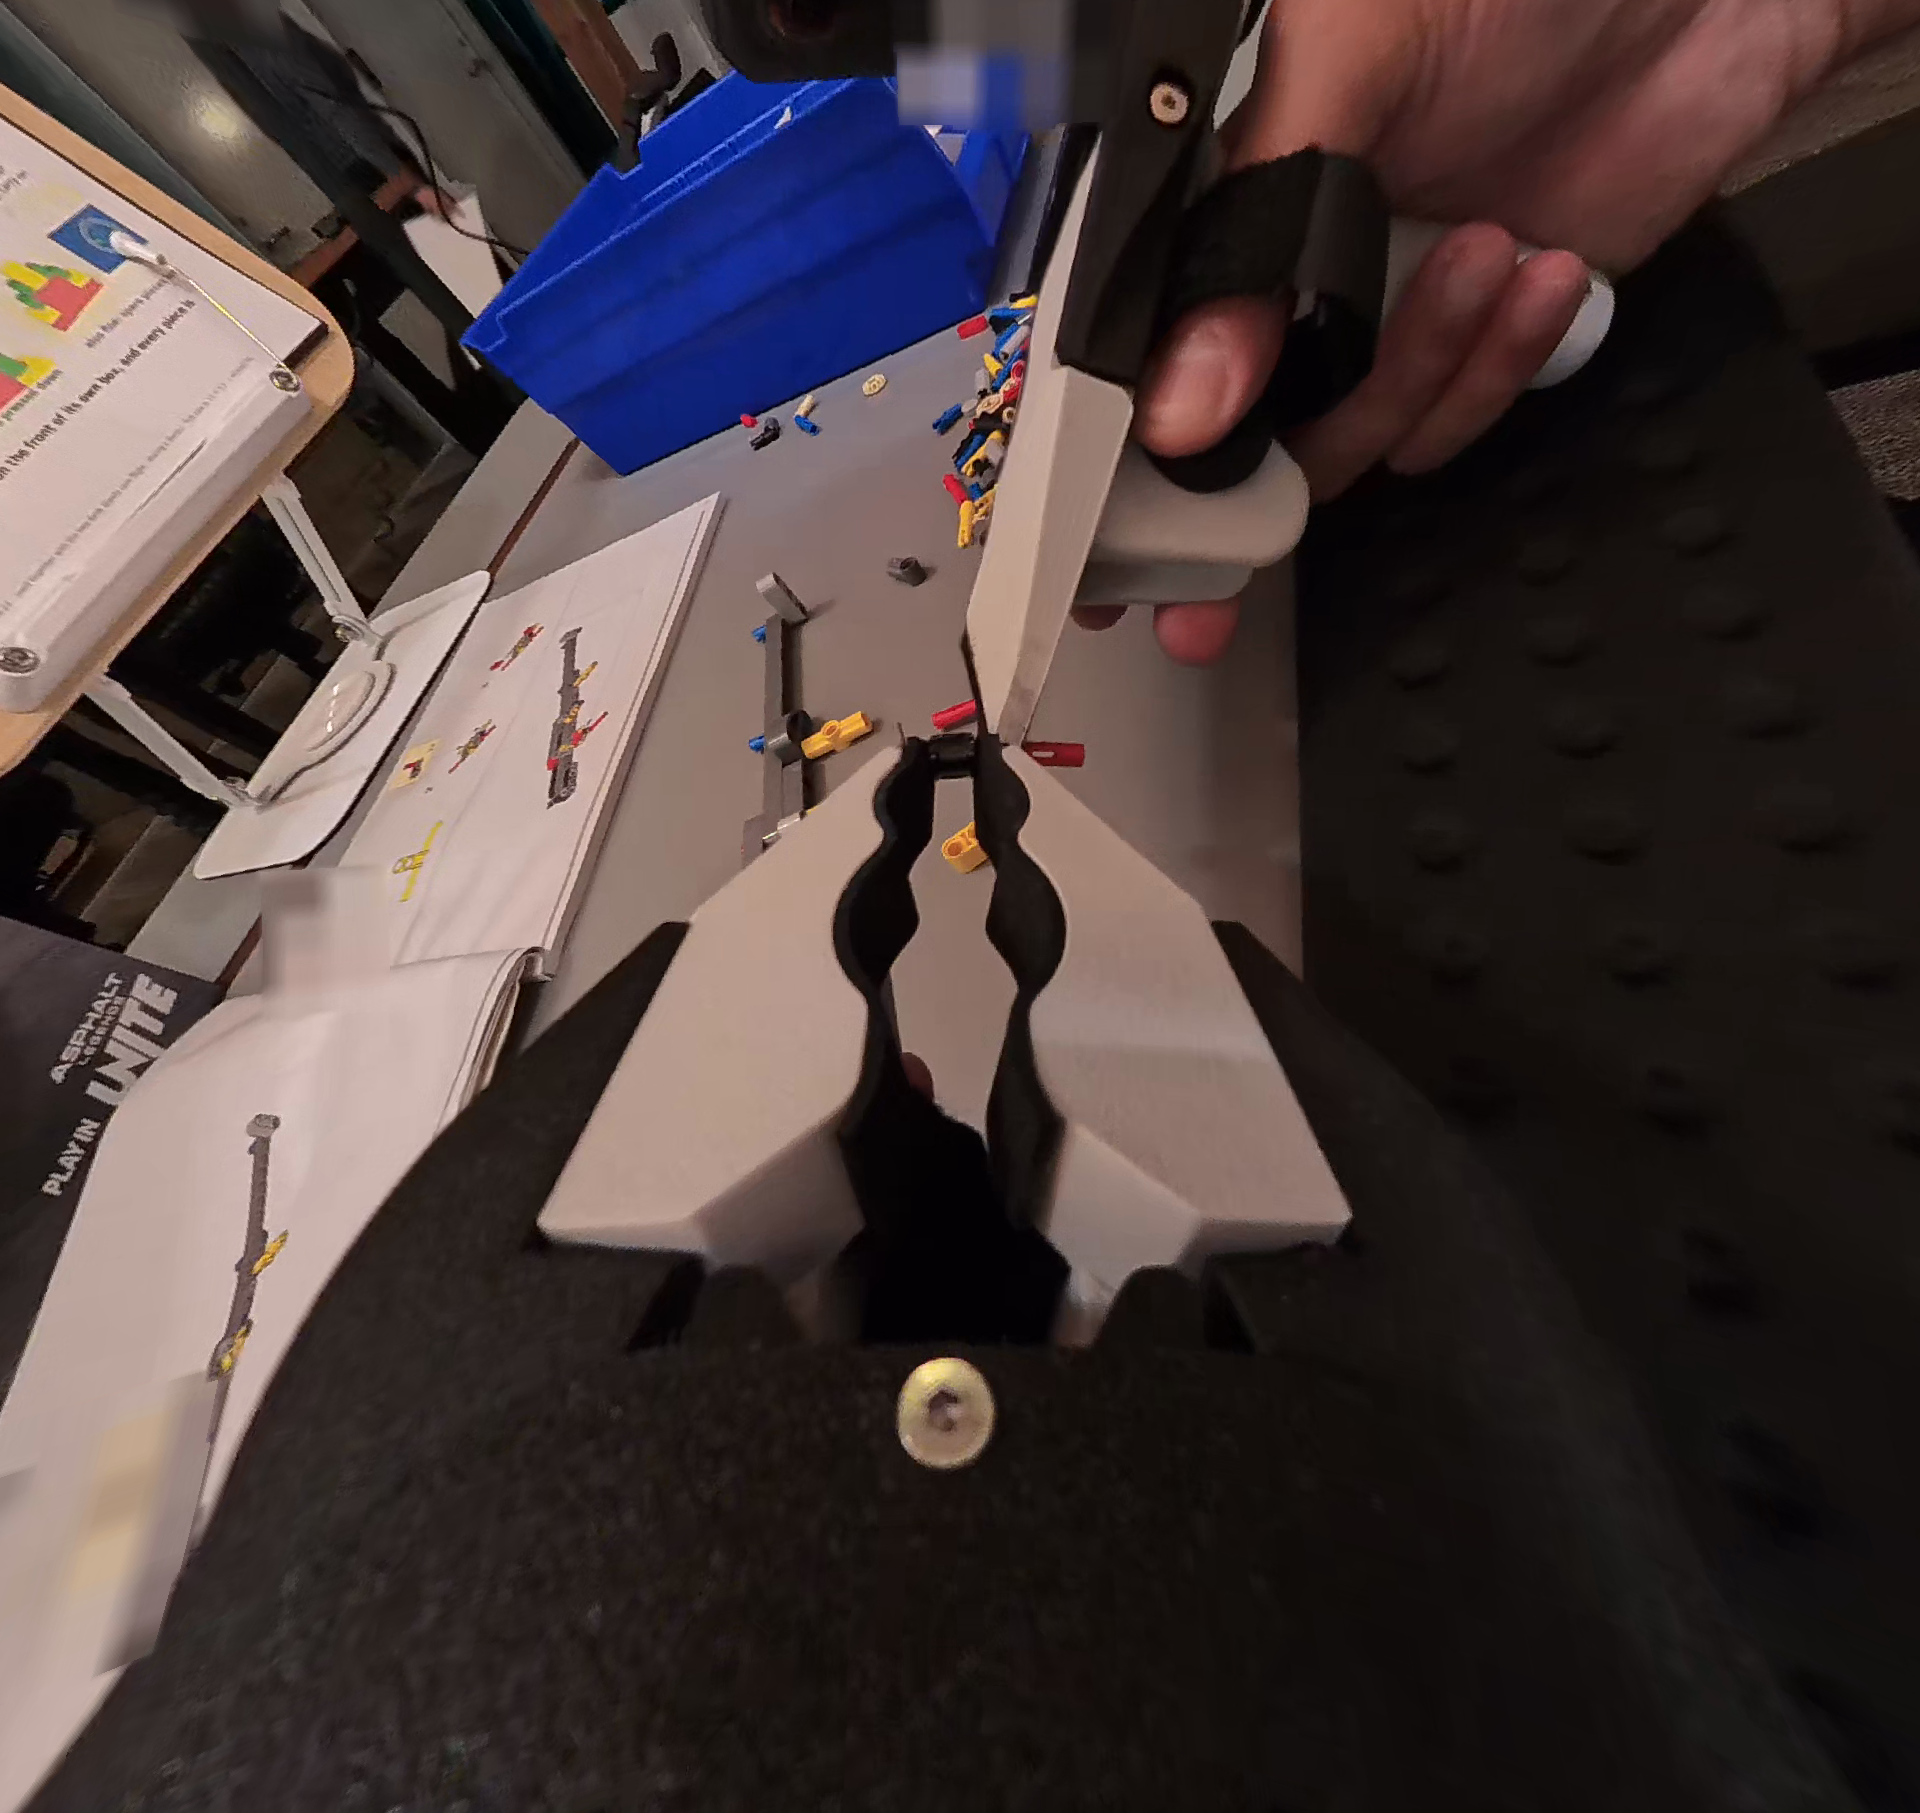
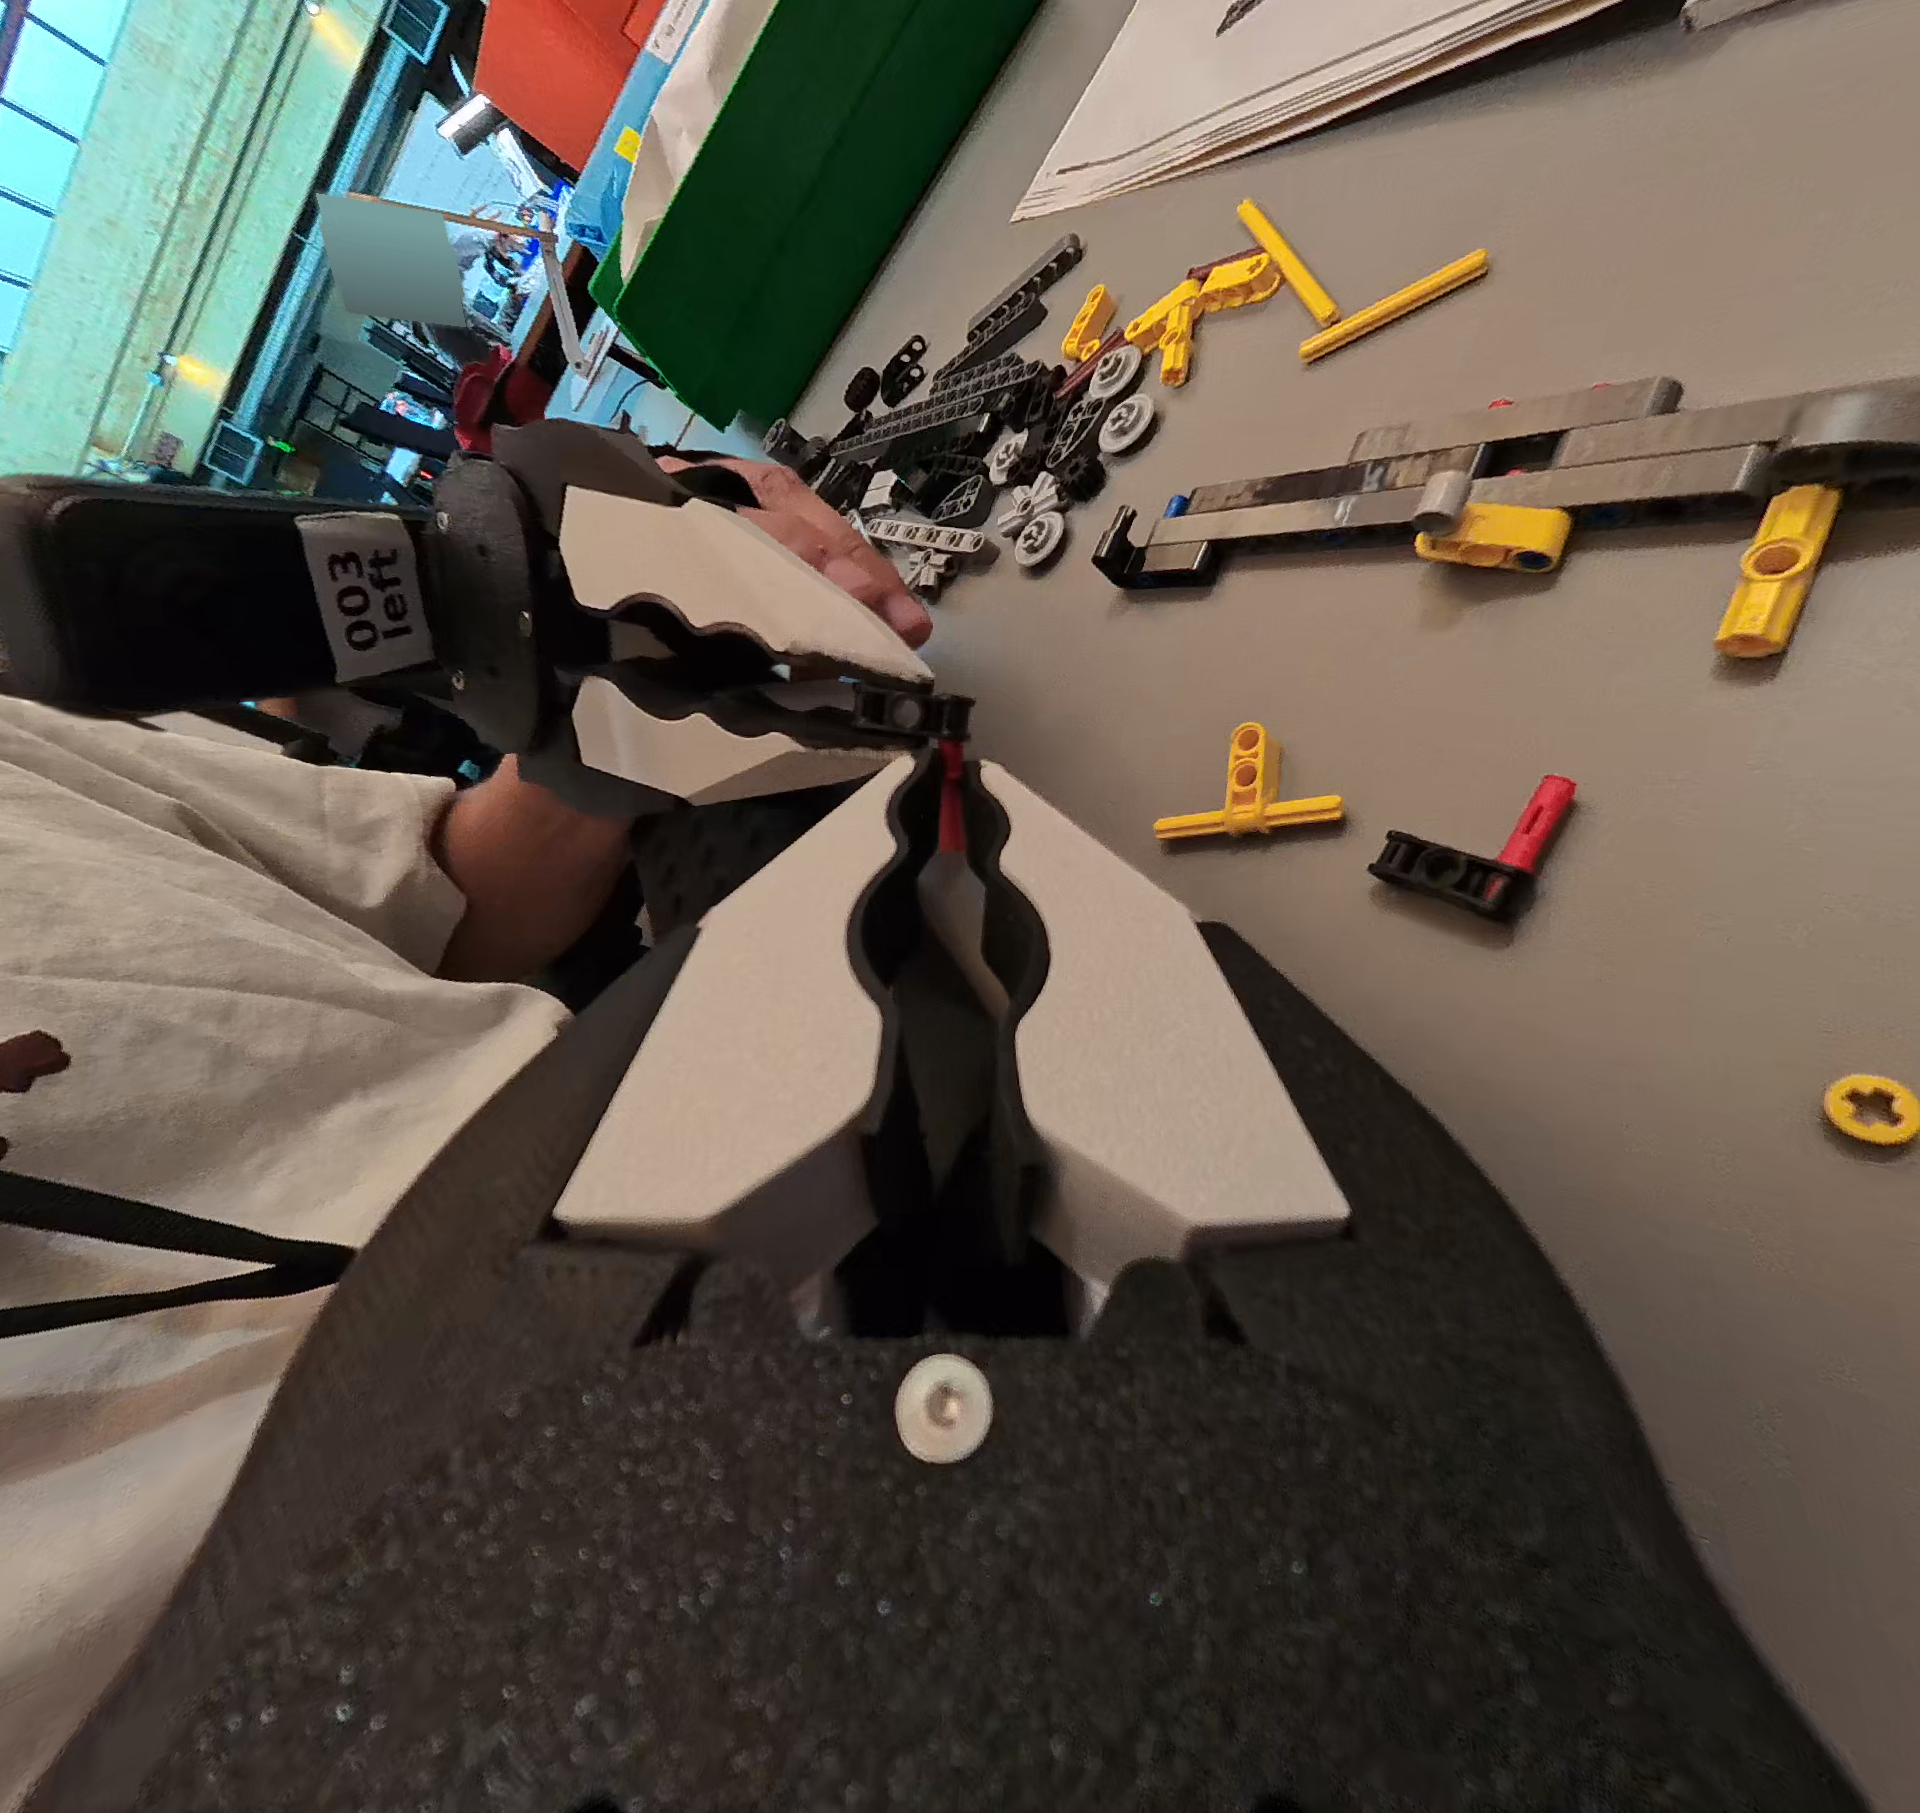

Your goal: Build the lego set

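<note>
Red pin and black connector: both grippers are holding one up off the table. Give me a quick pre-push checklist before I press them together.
1. Left gripper clamped on the black connector: ok, the piece sits at the fingertips.
2. Right gripper clamped on the red pin: ok, the pin stands between the fingers and points at the connector.
3. Pin tip lined up with a connector hole: cannot tell, the fingertips crowd that spot.
4. Grip depth on the connector: not ok, only its end is pinched, so it may pivot under a push.
5. Space around the tips: ok, the grey beam assembly and the finished black-and-red sample lie off to the side on the table.
</note>
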Demonstrator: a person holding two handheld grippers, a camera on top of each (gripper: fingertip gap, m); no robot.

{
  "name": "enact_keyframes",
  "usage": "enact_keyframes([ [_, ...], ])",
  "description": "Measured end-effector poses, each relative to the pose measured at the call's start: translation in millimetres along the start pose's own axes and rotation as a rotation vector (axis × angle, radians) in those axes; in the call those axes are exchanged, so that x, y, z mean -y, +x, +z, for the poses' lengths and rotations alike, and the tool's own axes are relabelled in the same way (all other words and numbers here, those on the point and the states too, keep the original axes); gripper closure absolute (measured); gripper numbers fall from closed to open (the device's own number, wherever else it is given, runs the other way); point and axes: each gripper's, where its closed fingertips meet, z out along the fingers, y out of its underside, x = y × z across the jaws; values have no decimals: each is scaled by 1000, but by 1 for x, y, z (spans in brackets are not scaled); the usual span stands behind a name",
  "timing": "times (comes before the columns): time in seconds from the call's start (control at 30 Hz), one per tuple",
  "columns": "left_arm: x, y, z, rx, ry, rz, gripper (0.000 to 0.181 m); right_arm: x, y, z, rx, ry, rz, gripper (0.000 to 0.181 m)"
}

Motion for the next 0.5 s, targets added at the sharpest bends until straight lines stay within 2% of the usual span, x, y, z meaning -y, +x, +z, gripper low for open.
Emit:
enact_keyframes([
  [0.27,6,-1,-1,30,22,3,174,6,-4,-4,70,38,48,179],
  [0.4,9,-6,-1,1,51,-120,174,12,-6,-5,61,72,-8,177],
  [0.5,14,-15,-6,-28,112,-281,175,21,-19,-14,110,116,-180,160],
])
